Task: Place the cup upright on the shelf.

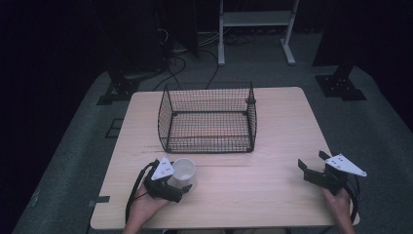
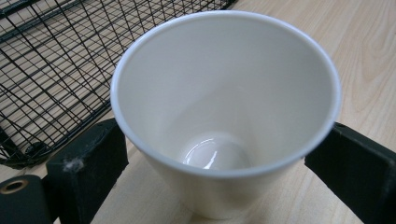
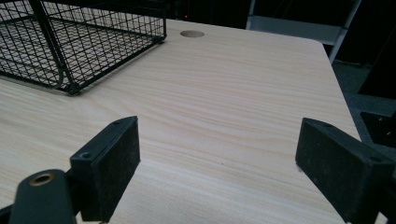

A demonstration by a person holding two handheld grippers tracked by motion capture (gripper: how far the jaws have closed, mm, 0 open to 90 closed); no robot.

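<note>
1. White paper cup (image 2: 224, 112) upright on the wooden table (image 1: 272, 146), just in front of the black wire basket (image 1: 207, 119).
2. Left gripper (image 2: 224, 163) around the cup, a jaw on each side, touching its wall; firm clamping impossible to tell.
3. Right gripper (image 3: 219, 158) well apart over bare table, jaws spread wide, nothing between.

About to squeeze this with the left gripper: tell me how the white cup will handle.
The white cup looks thin-walled and empty, so probably light and easily crushed. Its glossy, tapered sides may slip upward from the left gripper pads. Narrow base, wide rim: likely to tip if nudged.
</note>
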